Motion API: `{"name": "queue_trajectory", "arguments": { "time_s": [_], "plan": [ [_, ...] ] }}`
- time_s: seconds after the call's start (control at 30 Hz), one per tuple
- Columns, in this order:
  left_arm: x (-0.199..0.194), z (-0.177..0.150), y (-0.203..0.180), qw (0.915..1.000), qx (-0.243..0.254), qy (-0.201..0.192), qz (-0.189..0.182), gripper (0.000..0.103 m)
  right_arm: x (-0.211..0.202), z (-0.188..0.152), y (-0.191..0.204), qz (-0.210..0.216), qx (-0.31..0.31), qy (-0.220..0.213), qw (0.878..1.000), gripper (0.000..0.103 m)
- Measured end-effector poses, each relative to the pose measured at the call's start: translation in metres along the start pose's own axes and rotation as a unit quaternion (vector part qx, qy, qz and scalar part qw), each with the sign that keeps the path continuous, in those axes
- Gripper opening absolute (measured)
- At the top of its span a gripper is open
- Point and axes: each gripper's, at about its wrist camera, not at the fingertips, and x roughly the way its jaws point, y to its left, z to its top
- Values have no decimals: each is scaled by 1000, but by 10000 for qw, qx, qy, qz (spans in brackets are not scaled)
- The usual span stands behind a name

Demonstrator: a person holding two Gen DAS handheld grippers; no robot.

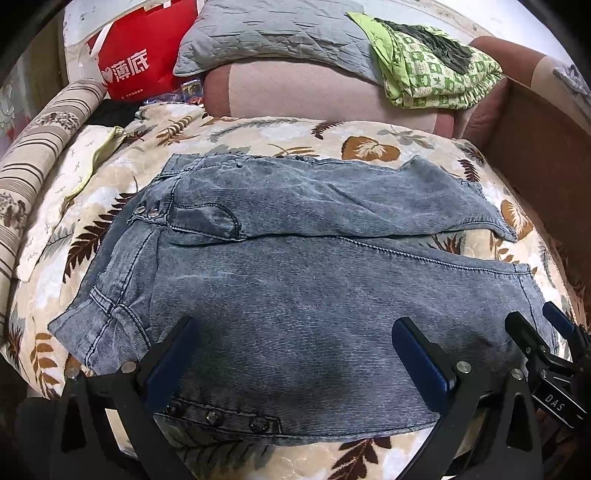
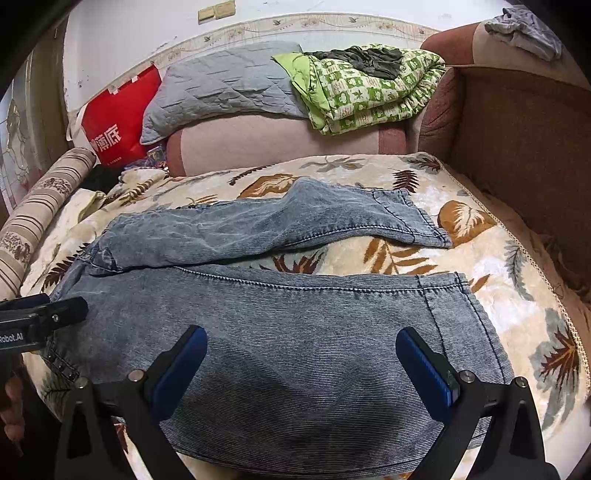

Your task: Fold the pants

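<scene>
Faded blue denim pants [image 1: 295, 280] lie flat on a leaf-patterned blanket [image 1: 369, 144], waist to the left, both legs spread to the right with a gap between them. My left gripper [image 1: 291, 354] is open and empty, hovering over the near leg close to the waist. My right gripper [image 2: 301, 363] is open and empty over the near leg [image 2: 295, 332] closer to the hem. The right gripper also shows at the right edge of the left wrist view [image 1: 546, 332]; the left one shows at the left edge of the right wrist view [image 2: 44, 314].
A grey pillow [image 1: 273, 33], a green patterned quilt [image 1: 432, 70] and a red bag [image 1: 140, 59] sit behind on the pink sofa back [image 1: 295, 96]. A striped bolster [image 1: 40, 147] lies at the left. A brown sofa arm [image 2: 517, 140] stands at the right.
</scene>
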Motion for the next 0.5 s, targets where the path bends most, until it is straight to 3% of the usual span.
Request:
{"name": "queue_trajectory", "arguments": {
  "time_s": [0.5],
  "plan": [
    [1,-2,2,10000,8,-4,33,103,-1,0,0,2,-8,-2,10000,103]
  ]
}}
